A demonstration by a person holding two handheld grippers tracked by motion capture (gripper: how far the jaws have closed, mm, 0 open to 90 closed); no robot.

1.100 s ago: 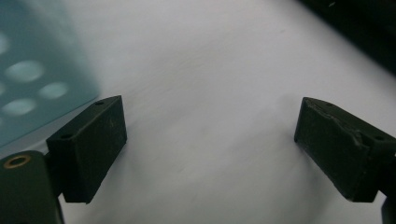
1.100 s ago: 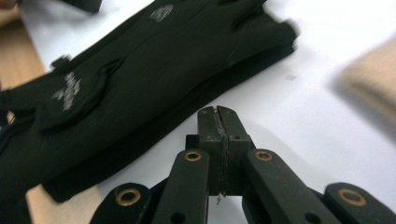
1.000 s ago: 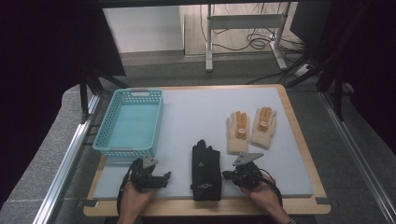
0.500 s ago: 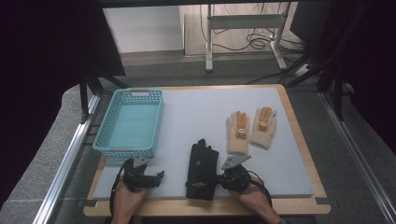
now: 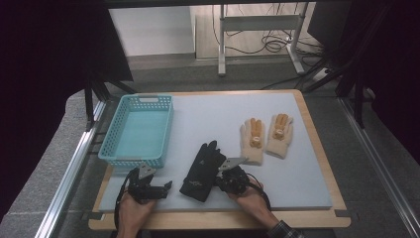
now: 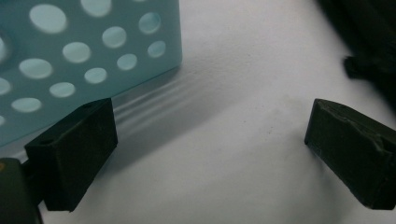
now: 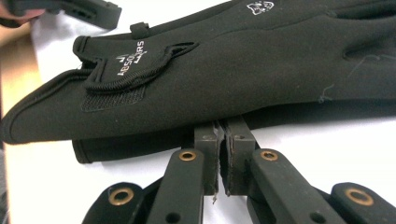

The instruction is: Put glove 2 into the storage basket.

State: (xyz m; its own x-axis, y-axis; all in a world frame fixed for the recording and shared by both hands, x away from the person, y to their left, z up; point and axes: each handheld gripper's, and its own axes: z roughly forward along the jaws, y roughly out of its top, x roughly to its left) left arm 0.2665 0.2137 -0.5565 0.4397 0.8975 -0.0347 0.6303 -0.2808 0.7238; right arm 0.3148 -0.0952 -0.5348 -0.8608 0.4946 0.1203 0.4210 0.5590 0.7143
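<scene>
A pair of black gloves (image 5: 203, 171) lies stacked and slanted on the white mat near the front edge, with the cuffs toward the person. My right gripper (image 5: 220, 179) is at the right side of the stack. In the right gripper view its jaws are pressed together at the glove edge (image 7: 233, 70), and the right gripper (image 7: 222, 135) is shut on the black glove. My left gripper (image 5: 166, 187) rests low on the mat just left of the gloves. The left gripper (image 6: 210, 140) is open with only bare mat between its fingers. A bit of black glove (image 6: 369, 42) lies beyond its right jaw.
A turquoise plastic basket (image 5: 136, 158) stands at the left, with its perforated wall (image 6: 70, 56) close to my left jaw. Two tan knitted gloves (image 5: 266, 136) lie side by side to the right. The wooden table edge (image 5: 218, 218) runs just behind both hands.
The black gloves have swung from straight to slanted, with the cuffs shifted left. My right gripper has moved left against them. My left gripper has slid forward and right, closer to the gloves.
</scene>
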